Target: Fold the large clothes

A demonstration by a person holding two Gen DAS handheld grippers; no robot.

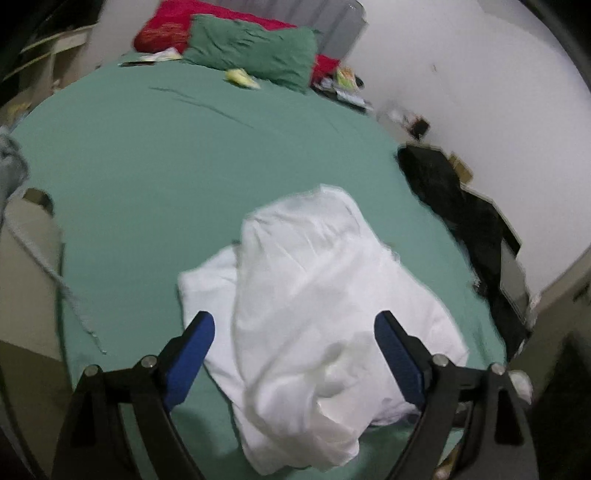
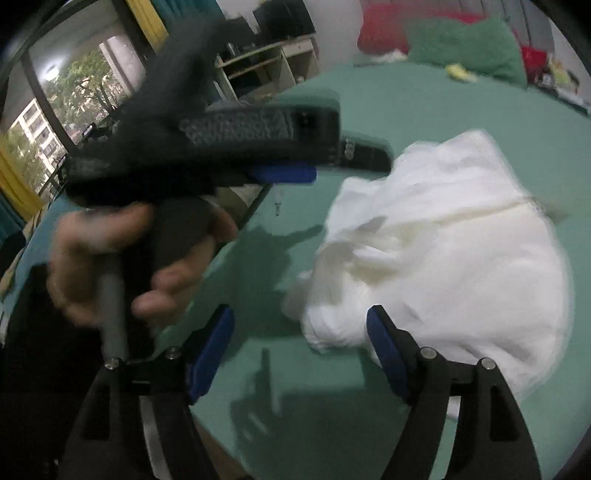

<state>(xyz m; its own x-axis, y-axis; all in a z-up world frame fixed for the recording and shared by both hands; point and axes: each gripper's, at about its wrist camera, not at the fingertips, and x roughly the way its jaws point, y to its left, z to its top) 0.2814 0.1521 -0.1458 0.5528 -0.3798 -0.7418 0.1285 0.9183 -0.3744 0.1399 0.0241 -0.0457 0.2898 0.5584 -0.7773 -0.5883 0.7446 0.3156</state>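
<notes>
A white garment lies crumpled in a heap on the green bed sheet. My left gripper is open above the heap's near part, blue pads wide apart, holding nothing. In the right wrist view the same garment lies to the right. My right gripper is open and empty above the sheet at the garment's left edge. The left gripper's body and the hand holding it fill the left of that view.
A green pillow and a red pillow lie at the head of the bed with small items. Dark clothes hang over the right bed edge by the white wall. Shelves and a window stand on the left.
</notes>
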